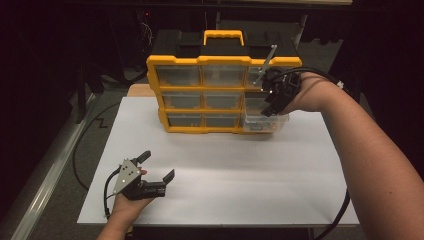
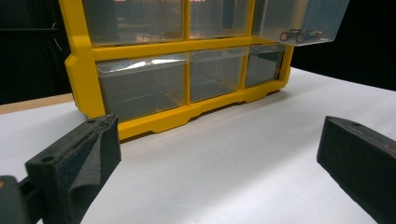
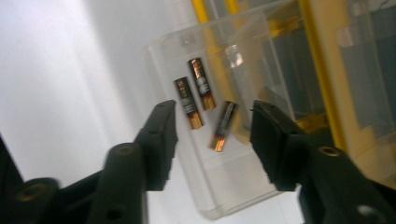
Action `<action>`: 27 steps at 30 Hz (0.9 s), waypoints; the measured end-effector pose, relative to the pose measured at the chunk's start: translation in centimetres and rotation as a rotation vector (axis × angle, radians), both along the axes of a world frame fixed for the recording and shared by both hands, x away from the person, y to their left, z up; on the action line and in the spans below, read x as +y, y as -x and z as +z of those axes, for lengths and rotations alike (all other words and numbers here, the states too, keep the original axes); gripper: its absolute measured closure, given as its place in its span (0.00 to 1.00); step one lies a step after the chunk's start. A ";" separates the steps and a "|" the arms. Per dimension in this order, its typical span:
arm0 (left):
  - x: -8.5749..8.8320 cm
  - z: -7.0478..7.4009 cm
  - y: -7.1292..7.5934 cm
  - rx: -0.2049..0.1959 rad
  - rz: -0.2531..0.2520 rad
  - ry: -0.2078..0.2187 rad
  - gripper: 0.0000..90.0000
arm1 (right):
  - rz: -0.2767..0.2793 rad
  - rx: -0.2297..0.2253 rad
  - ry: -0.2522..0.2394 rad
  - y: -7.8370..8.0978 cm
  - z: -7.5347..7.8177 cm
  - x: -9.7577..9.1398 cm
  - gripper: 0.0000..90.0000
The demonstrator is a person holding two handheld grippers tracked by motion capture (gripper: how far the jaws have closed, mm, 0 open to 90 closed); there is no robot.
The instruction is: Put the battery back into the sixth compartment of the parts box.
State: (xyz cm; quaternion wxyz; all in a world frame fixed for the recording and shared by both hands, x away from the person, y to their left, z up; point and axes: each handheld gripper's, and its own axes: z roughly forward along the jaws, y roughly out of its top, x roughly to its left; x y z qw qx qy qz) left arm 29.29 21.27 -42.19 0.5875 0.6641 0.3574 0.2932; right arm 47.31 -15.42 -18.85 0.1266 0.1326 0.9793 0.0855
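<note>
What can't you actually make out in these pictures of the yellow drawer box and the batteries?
- Labels on the three batteries: blurred in the right gripper view.
- The small item in the pulled-out drawer: too small in the left gripper view.
- The pulled-out bottom drawer: partly hidden by the right gripper in the high view.
- The organizer: top cut off by the left gripper view's upper edge.

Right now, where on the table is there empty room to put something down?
The white table is bare between the yellow organizer and the left claw, and along its whole right side. It is crowded at the organizer's right end, where the right claw hangs over a pulled-out drawer holding three batteries.
</note>
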 end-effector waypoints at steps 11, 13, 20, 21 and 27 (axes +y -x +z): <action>0.0 0.0 0.0 -0.002 0.001 -0.002 0.01 | 0.010 -0.003 0.041 3.2 -0.7 -0.7 0.46; 0.0 0.0 0.0 0.001 0.002 -0.004 0.01 | 0.017 -0.001 0.042 3.8 -1.1 -0.9 0.45; -0.1 0.0 0.0 0.000 0.003 -0.004 0.01 | 0.026 0.012 0.052 5.2 -2.7 -1.2 0.43; -0.1 0.0 0.0 0.001 0.003 -0.005 0.01 | 0.027 0.014 0.052 5.3 -2.9 -1.2 0.42; -0.1 -0.1 -0.1 0.004 0.005 -0.010 0.01 | 0.039 0.039 0.043 5.9 -4.8 -1.4 0.41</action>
